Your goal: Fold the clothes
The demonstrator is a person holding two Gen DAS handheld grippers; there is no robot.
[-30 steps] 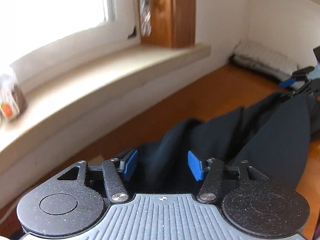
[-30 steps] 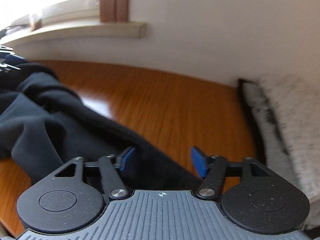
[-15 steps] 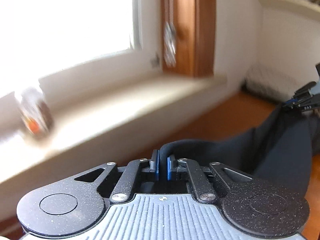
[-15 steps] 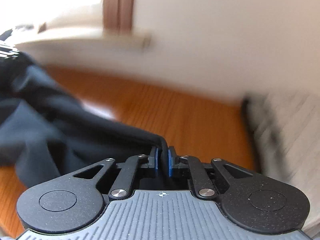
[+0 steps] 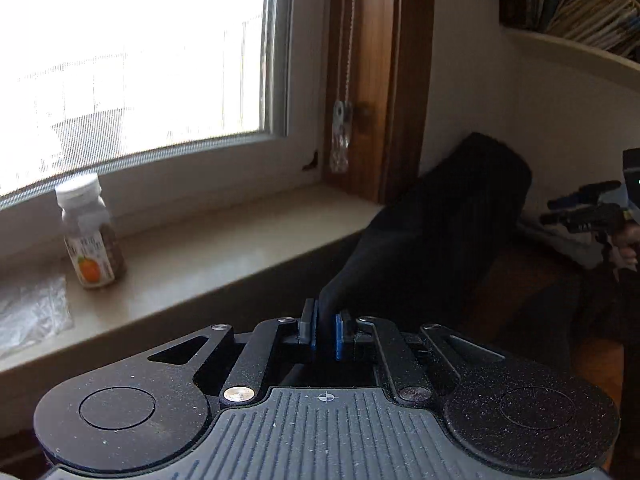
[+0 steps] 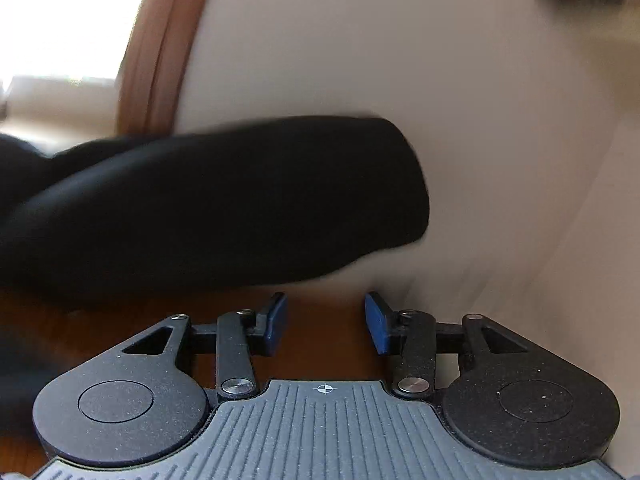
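The left gripper has its jaws clenched on an edge of the black garment, which rises from the blue pads and billows up in front of the wall and the wooden window frame. The right gripper has its jaws released, nothing between them, above the brown desk; the same dark cloth hangs blurred just beyond its fingertips. On the windowsill a white-capped bottle stands upright near crumpled clear plastic. A shelf of books sits high on the right.
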